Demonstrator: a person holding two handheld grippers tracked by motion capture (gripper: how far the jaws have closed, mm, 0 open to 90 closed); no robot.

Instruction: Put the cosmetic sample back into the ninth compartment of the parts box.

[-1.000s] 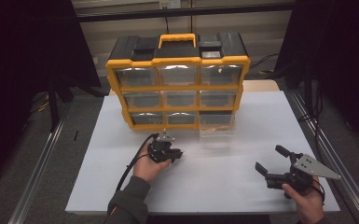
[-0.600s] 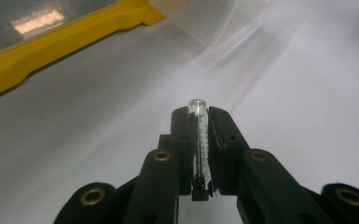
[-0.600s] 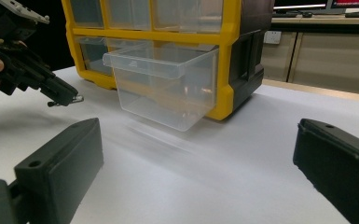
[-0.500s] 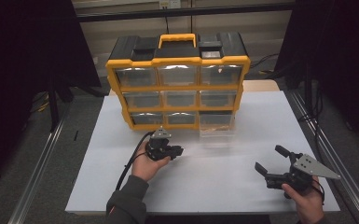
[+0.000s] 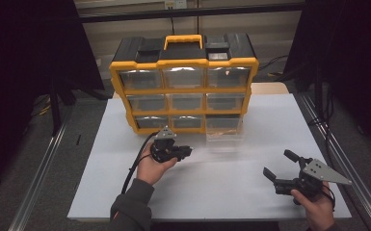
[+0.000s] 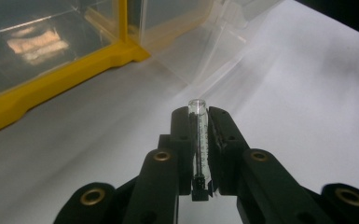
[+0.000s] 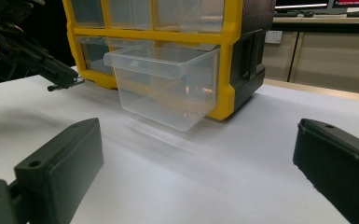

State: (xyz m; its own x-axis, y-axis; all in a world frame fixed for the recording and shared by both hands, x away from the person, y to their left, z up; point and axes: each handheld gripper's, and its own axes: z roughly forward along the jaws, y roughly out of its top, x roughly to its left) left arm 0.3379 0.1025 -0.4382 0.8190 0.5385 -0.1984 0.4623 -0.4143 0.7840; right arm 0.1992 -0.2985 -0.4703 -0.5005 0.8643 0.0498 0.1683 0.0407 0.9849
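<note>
A boxy yellow-and-black plastic organizer (image 5: 183, 82) with clear drawers is sitting on the matte white desk (image 5: 250, 192), its bottom-right clear drawer (image 7: 165, 84) pulled out. The right claw (image 5: 280, 166) is hanging wide apart and holding nothing, while the left claw (image 6: 200, 122) is pinching a thin glass syringe (image 6: 199, 140) near the pulled-out drawer.

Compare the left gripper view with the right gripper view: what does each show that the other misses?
Left gripper view: a small clear syringe clamped between that gripper's jaws, tip pointing towards the pulled-out drawer. Right gripper view: the right gripper with its jaws wide apart and nothing between them, the left gripper off to one side, and the organizer's black side panel. Both show the yellow organizer frame, the clear pulled-out drawer and the white tabletop.
</note>
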